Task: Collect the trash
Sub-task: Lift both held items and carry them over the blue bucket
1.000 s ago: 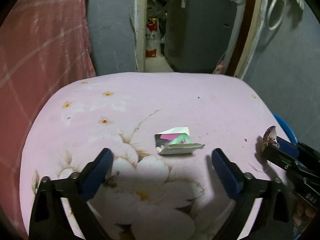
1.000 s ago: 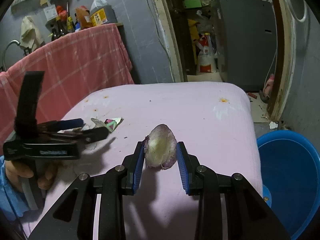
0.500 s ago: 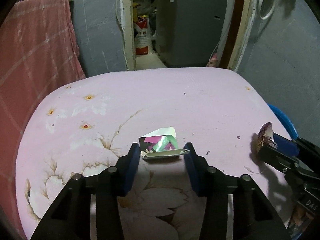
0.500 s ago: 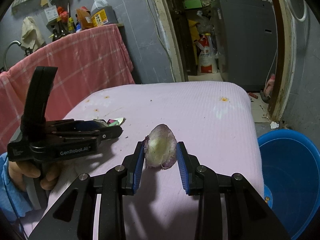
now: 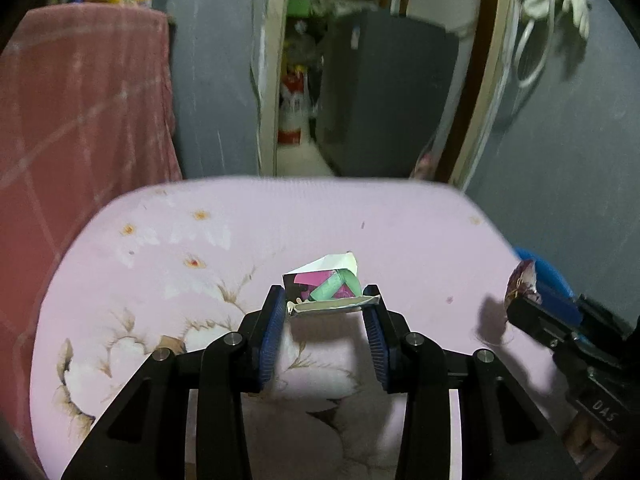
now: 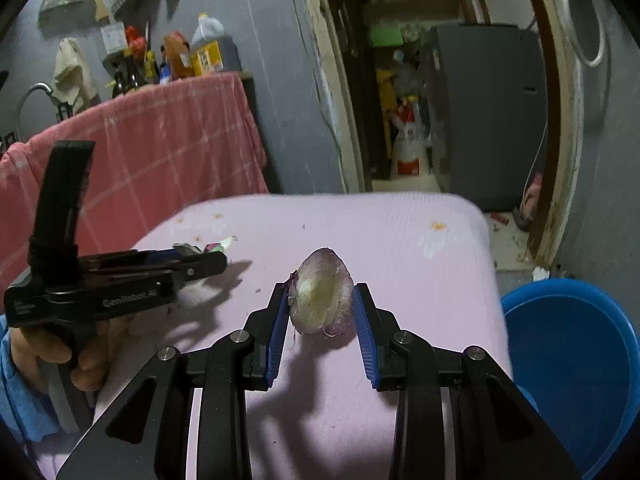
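Blue bucket (image 6: 568, 364) plain in right view; wrapper (image 5: 326, 290) in left.

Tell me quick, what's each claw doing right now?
Left gripper: fingers closing on the crumpled wrapper, which sits between them.
Right gripper: closed on the onion peel.

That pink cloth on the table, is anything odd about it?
Yes. The pink cloth carries orange stains and dark crumbs. A crumpled wrapper sits in the left gripper, an onion peel in the right gripper.
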A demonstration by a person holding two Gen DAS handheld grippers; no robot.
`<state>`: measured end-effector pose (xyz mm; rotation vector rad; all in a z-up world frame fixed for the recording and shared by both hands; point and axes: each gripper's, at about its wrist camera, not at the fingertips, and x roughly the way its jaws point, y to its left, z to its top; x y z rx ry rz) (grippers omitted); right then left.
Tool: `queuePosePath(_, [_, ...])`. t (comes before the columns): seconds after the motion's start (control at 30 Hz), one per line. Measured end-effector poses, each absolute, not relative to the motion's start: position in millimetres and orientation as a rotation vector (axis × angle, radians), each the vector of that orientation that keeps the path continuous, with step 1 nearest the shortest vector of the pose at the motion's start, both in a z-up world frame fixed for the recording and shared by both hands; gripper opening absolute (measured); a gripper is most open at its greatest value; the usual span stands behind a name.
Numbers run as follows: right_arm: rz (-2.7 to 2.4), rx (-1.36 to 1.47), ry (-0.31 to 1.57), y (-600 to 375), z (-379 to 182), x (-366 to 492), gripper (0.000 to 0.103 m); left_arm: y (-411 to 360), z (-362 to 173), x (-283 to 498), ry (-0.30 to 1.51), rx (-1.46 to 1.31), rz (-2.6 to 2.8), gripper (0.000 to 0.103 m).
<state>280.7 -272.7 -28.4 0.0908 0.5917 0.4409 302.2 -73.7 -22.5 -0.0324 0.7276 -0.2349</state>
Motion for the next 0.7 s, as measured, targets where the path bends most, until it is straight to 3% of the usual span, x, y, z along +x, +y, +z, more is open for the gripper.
queuePosePath(0.37, [0.318,0.052,0.271,-289.7,7.9,238.1,0.03,-90.1,29.5,261.2,0.403,-0.103,-0.254,0.035])
queuePosePath(0.7, [0.196,0.093,0.074,-324.4,26.6,210.3,0.03,-118.1,54.7,233.4,0.223,-0.069,-0.303,0.035])
